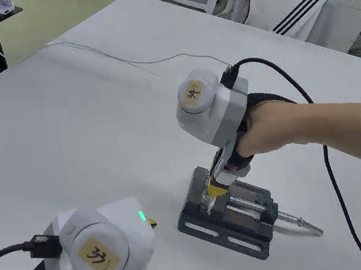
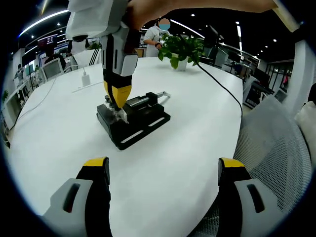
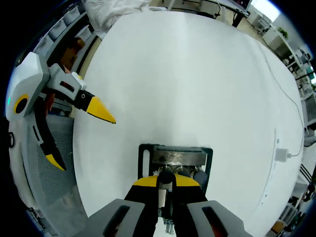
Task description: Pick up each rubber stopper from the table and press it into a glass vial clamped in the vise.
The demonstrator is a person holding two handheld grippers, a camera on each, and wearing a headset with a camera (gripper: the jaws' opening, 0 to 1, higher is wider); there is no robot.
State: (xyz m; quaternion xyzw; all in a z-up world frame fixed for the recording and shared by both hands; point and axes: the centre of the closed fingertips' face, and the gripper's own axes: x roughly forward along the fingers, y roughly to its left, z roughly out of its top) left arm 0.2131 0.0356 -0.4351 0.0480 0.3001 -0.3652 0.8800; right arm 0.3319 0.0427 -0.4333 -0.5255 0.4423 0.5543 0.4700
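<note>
A black vise [image 1: 243, 226] stands on the white table [image 1: 85, 135]. A clear glass vial [image 1: 209, 205] is clamped at the vise's near end. My right gripper [image 1: 212, 195] points straight down onto the vial, shut on a small rubber stopper [image 3: 165, 177] at the vial's mouth. In the left gripper view, the right gripper [image 2: 116, 101] hangs over the vise [image 2: 143, 126] and vial [image 2: 118, 114]. My left gripper [image 2: 163, 165] is open and holds nothing, well short of the vise. It lies at the lower left in the head view [image 1: 150, 224].
The vise's screw handle [image 1: 302, 224] sticks out to the right. A thin cable [image 1: 122, 61] runs across the far table. A chair with a striped garment [image 1: 283, 4] stands behind it. A potted plant [image 2: 180, 49] sits at one table end, a charger [image 3: 281, 155] near another edge.
</note>
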